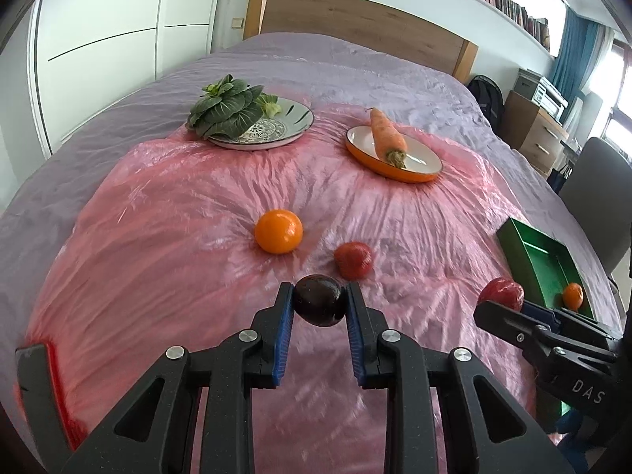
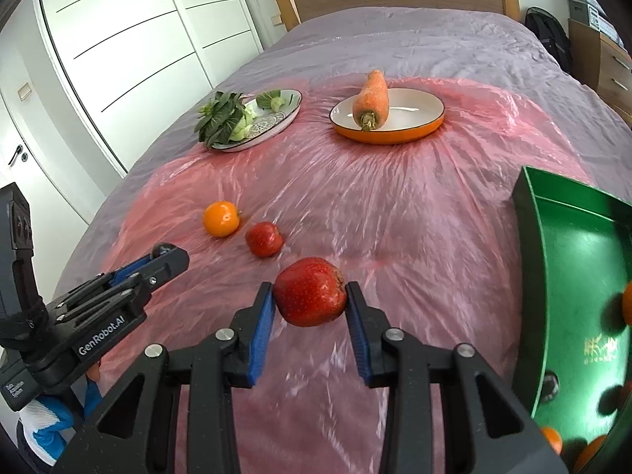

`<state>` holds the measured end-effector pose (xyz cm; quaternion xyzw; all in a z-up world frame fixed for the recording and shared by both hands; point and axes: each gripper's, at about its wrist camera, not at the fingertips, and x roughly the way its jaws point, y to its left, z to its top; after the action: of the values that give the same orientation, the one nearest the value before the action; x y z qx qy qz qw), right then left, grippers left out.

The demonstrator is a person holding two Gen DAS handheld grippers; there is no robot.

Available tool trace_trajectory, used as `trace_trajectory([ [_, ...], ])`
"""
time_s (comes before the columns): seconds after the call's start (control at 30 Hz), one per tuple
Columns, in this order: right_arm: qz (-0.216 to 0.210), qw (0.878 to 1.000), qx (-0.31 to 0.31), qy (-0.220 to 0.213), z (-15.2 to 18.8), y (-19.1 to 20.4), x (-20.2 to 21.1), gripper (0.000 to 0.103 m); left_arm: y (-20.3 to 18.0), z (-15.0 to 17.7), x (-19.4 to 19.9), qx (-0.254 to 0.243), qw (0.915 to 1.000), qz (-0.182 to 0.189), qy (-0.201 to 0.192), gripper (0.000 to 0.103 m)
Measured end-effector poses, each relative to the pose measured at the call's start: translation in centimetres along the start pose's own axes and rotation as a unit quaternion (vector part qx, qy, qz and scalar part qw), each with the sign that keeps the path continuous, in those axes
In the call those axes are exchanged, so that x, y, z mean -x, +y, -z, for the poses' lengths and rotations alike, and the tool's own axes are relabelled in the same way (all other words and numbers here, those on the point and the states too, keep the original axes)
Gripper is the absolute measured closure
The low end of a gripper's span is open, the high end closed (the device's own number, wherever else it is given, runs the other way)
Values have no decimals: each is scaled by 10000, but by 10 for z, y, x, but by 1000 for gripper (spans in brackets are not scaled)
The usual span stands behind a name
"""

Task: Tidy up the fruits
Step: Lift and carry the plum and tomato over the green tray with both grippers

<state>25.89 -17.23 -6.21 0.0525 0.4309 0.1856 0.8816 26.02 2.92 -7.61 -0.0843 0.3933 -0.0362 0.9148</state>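
Our left gripper [image 1: 320,302] jaws clamped on round dark plum [image 1: 319,305], right gripper [image 2: 310,298] jaws clamped on speckled red apple [image 2: 310,291], green metal tray [image 2: 572,276] alongside, "GenRobot.AI" printed on our left gripper.

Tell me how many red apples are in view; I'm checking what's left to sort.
2. One round red apple is clamped in the right gripper; the other lies on the pink plastic sheet beside the round orange fruit. More may hide in the partly seen green tray.

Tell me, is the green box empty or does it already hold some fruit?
Not empty. The green box already holds at least one small orange fruit in its near corner; the right wrist view shows more orange fruit inside.
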Motion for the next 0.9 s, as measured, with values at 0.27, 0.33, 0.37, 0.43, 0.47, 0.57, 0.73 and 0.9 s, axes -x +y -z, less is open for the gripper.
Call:
trace_trajectory([
  [0.27,9,9999,-125,-28,16,-11,25,41,-24,18,20,-171,9997,-33,164,81],
  [0.33,15,9998,-172,-25,21,-15,31,41,-32,20,24,-220,9996,-6,191,81],
  [0.37,27,9998,-177,-28,23,-17,33,41,-36,22,25,-249,9995,0,193,81],
  [0.43,56,9998,-206,-36,28,-22,40,41,-45,23,30,-333,9993,14,196,81],
  [0.47,67,9997,-229,-40,29,-25,43,41,-49,24,31,-366,9991,23,195,81],
  [0.57,122,9994,-302,-79,35,-35,54,41,-62,25,35,-473,9986,67,207,81],
  [0.73,241,9986,-450,-143,44,-57,72,41,-86,28,39,-664,9974,154,233,81],
  [0.9,398,9972,-604,-172,54,-81,87,41,-110,30,40,-833,9959,245,258,81],
])
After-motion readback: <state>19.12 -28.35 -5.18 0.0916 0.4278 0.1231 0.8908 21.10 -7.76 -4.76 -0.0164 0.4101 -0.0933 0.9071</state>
